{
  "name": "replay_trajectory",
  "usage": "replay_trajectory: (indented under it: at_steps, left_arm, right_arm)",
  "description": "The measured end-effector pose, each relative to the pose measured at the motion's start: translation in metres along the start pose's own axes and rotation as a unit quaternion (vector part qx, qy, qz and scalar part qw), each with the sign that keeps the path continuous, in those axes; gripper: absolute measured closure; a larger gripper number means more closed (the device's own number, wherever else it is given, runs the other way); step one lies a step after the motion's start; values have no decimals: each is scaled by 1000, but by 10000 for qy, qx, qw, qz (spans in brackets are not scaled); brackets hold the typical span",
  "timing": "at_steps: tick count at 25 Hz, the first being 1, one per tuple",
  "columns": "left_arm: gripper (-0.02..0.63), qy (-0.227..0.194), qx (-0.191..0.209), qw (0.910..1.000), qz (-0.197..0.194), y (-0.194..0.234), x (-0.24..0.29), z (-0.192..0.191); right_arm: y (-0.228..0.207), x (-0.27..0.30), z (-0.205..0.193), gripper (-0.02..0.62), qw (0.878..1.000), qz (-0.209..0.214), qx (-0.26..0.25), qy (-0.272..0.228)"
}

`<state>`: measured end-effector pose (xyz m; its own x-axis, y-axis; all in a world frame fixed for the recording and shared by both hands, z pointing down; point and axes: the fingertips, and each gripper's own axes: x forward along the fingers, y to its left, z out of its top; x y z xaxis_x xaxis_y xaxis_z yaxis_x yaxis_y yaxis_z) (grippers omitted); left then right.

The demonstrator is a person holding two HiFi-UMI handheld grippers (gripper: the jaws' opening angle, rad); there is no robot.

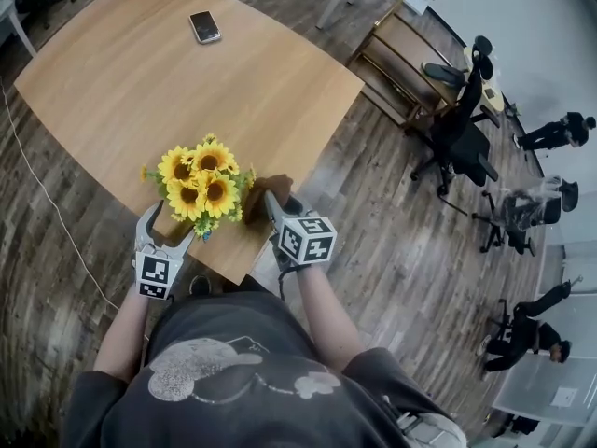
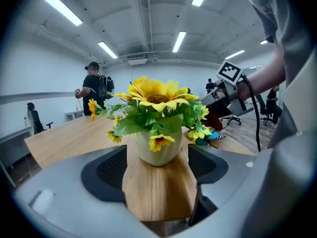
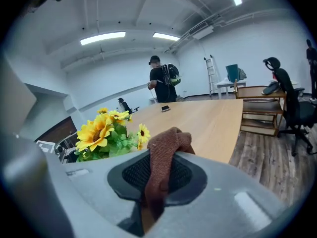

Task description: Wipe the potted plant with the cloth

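Wooden table [image 1: 112, 91] fills our head view's upper left; the plant [image 1: 201, 187] stands at its near edge, centre frame. Our left gripper [image 1: 170, 227] gapes just before the pot [image 2: 157, 151], not touching; our right gripper [image 1: 273, 203] pinches the cloth [image 3: 166, 148].

Scene is evenly lit by ceiling strip lights [image 2: 62, 7] above the left gripper [image 2: 158, 158]; shadows are rendered soft. Fisheye bending and dark vignetting are seen at edges; near jaw bodies are blurred.
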<state>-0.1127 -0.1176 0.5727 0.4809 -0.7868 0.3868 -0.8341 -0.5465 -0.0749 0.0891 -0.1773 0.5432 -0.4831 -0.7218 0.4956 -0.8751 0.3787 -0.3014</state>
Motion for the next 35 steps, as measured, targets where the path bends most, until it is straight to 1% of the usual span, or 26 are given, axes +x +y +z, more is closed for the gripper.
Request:
replay_trajectory:
  at_steps: [3, 7, 10, 15, 19, 24, 30, 35]
  left_arm:
    - [186, 46, 2, 10000, 13, 1, 11, 0]
    - [181, 68, -88, 9999, 25, 2, 21, 2]
    - [190, 77, -66, 9999, 2, 1, 28, 6]
    - [226, 68, -140, 9999, 23, 1, 34, 9]
    - [262, 76, -177, 9998, -33, -3, 32, 7]
    - [262, 68, -240, 9997, -5, -2, 33, 7]
    - [264, 63, -261, 9996, -30, -2, 34, 6]
    - [265, 66, -244, 9996, -131, -3, 37, 9]
  right_arm:
    - [6, 25, 2, 548, 9994, 278, -68, 176]
    - [23, 52, -1, 548, 9956, 723, -360, 477]
    - [28, 66, 1, 548, 9929, 938, -493, 536]
    - [42, 75, -2, 548, 9881, 1297, -583, 584]
    - [56, 74, -9, 548, 9855, 1413, -745, 576]
    - [63, 72, -18, 548, 9839, 1502, -748, 618]
    - [76, 62, -32, 548, 9779, 1653, -1047, 738]
    - [82, 49, -39, 548, 9741, 1738, -1208, 798]
